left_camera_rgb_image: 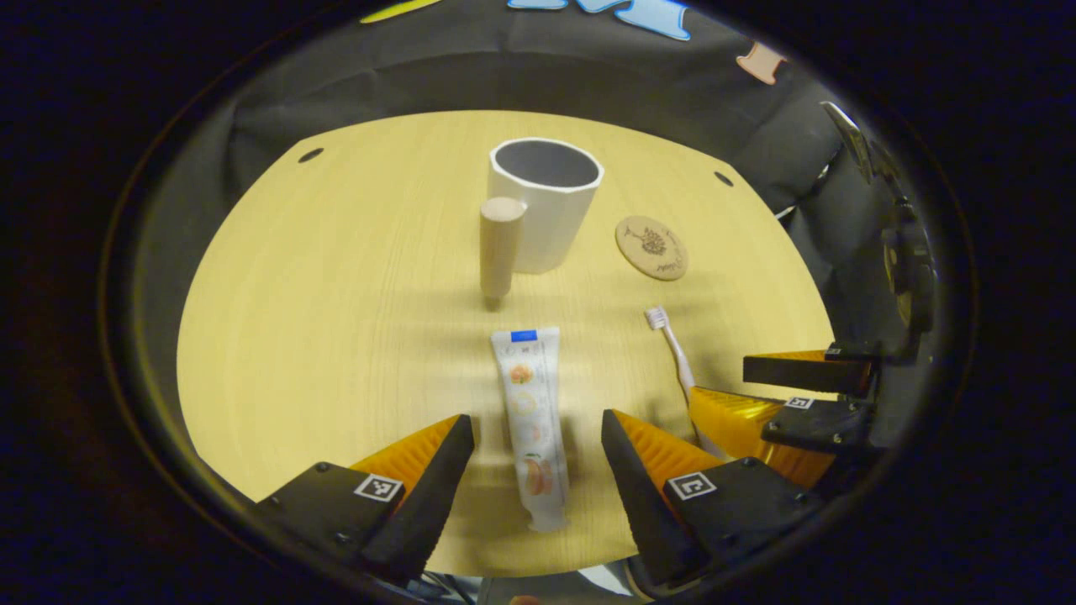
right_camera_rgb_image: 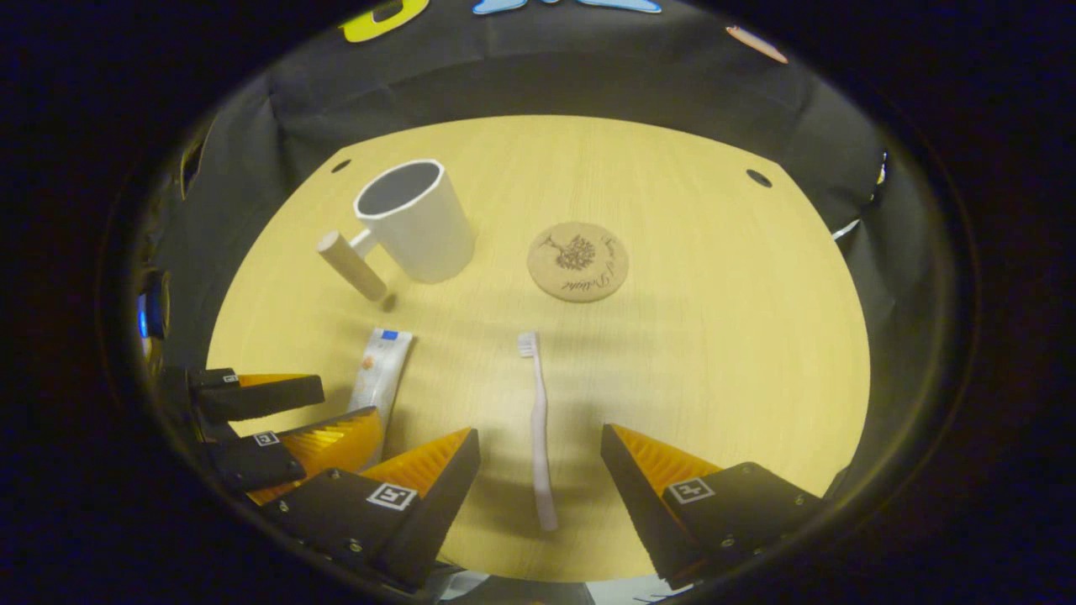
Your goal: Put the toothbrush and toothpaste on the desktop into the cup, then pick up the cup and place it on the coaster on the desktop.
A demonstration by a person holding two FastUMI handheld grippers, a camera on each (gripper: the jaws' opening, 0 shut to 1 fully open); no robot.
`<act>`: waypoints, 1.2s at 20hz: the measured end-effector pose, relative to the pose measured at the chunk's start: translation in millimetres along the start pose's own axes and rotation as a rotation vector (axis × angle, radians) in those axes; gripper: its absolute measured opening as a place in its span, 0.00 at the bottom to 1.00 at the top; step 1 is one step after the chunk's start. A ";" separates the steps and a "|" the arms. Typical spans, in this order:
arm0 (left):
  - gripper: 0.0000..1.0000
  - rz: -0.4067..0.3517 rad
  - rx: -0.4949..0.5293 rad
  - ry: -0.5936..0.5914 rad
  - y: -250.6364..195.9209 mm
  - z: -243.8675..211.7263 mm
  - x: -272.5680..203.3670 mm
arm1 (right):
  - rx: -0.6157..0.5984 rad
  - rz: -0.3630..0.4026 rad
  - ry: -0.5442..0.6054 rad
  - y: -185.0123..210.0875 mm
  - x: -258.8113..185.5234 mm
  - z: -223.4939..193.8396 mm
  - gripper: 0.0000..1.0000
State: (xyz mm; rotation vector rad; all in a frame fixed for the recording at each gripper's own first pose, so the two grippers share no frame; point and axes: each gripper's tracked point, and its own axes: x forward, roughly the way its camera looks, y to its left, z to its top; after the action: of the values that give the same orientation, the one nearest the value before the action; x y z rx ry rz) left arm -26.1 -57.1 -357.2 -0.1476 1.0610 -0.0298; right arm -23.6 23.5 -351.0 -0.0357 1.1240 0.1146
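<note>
Taking the cup (left_camera_rgb_image: 545, 202) as the landmark and reading from left to right: its wooden peg handle (left_camera_rgb_image: 501, 246) sticks out on the near-left side, and the cup stands upright and empty on the pale wooden surface (left_camera_rgb_image: 336, 336). Nearer than the cup, roughly in line with that handle, the toothpaste (left_camera_rgb_image: 530, 420) lies flat, cap end pointing toward the cup. The left claw (left_camera_rgb_image: 538, 458) is spread wide with the tube lying between its fingers – neither finger touching it. To the right of the cup sits the round coaster (right_camera_rgb_image: 578, 261), close beside it but apart. Nearer than the coaster lies the toothbrush (right_camera_rgb_image: 540, 428), bristles toward the cup side, and the right claw (right_camera_rgb_image: 540, 470) is likewise spread, straddling the handle without contact.

Neither item has been lifted, so the whole task is still to do. The risks look plain enough: the tube is flat and slick, and a pinch across its soft body may squeeze it sideways or let it droop (a grip near the stiffer cap end would likely hold better). The thin brush handle could roll out from under closing fingers. And the two claws sit close together – reaching for the cup at once may make them collide or knock it over.
</note>
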 end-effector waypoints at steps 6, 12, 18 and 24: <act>0.96 0.031 -0.003 0.076 2.1 -10.8 13.2 | -0.015 -0.016 0.077 -3.7 14.4 -11.0 0.94; 0.94 0.087 -0.006 0.142 11.4 -19.9 17.8 | -0.037 -0.040 0.158 -7.8 27.1 -23.8 0.94; 0.94 0.152 0.043 0.222 12.1 -20.6 31.2 | -0.032 -0.041 0.229 -8.3 28.5 -24.4 0.95; 0.95 0.156 0.036 0.256 13.4 -21.8 33.3 | -0.007 -0.054 0.289 -7.9 32.3 -18.0 0.95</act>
State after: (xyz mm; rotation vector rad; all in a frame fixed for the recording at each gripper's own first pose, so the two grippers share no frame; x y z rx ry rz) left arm -29.4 -49.4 -398.3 -0.0281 1.3240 0.0751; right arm -25.1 16.5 -388.2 -0.0911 1.4100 0.0661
